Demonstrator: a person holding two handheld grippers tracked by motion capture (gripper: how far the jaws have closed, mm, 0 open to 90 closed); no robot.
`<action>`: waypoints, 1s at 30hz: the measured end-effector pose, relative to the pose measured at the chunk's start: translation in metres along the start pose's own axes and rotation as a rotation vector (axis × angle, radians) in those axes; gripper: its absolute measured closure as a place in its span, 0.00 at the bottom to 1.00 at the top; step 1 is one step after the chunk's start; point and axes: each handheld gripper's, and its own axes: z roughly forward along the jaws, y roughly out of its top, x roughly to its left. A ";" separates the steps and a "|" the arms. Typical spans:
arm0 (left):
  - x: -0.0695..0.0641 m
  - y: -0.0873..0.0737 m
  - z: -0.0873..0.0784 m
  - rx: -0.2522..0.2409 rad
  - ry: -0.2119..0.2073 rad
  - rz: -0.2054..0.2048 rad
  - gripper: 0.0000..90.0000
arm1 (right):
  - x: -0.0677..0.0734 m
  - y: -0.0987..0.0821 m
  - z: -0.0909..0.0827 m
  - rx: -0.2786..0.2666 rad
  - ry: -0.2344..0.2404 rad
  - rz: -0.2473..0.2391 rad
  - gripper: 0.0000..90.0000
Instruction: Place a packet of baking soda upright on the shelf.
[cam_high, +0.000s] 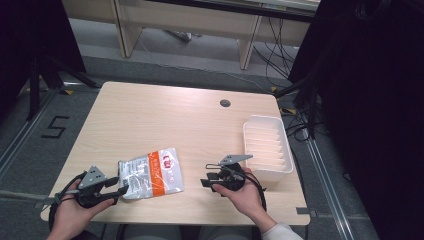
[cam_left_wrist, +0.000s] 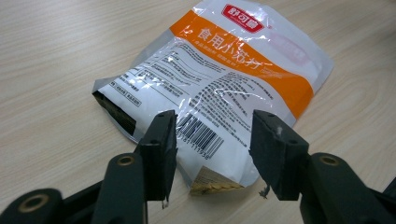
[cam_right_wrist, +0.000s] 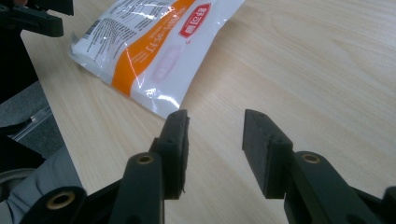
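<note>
The left gripper (cam_high: 121, 186), black and hand-held, sits at the front left corner of the light wooden table (cam_high: 150, 110). Its jaws stand partly apart with the near end of the pouch between them; in the left gripper view (cam_left_wrist: 212, 140) no pad presses on the pouch, and nothing is held.

The glossy white and orange plastic food pouch (cam_high: 152, 172) lies flat near the front edge, left of centre, printed side up. Its barcode end (cam_left_wrist: 201, 135) points at the left gripper, and its red-labelled end faces away.

The right gripper (cam_high: 206, 180), black and hand-held, rests near the front edge, right of centre, aimed at the pouch. In the right gripper view (cam_right_wrist: 215, 140) its jaws stand partly apart over bare wood, empty, just short of the pouch edge (cam_right_wrist: 154, 60).

A white ribbed plastic tray (cam_high: 285, 150) sits at the right edge, just beyond the right hand (cam_high: 247, 192).
</note>
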 end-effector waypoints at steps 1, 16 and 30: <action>0.000 0.000 -0.001 0.006 0.007 0.008 0.60 | 0.000 0.001 0.001 0.001 -0.002 -0.005 0.70; 0.001 -0.003 -0.001 0.076 0.017 0.028 0.84 | -0.001 0.021 0.022 0.023 0.016 -0.021 0.71; -0.002 -0.003 0.001 0.071 0.020 0.011 0.85 | -0.001 0.043 0.064 0.068 0.045 0.027 0.62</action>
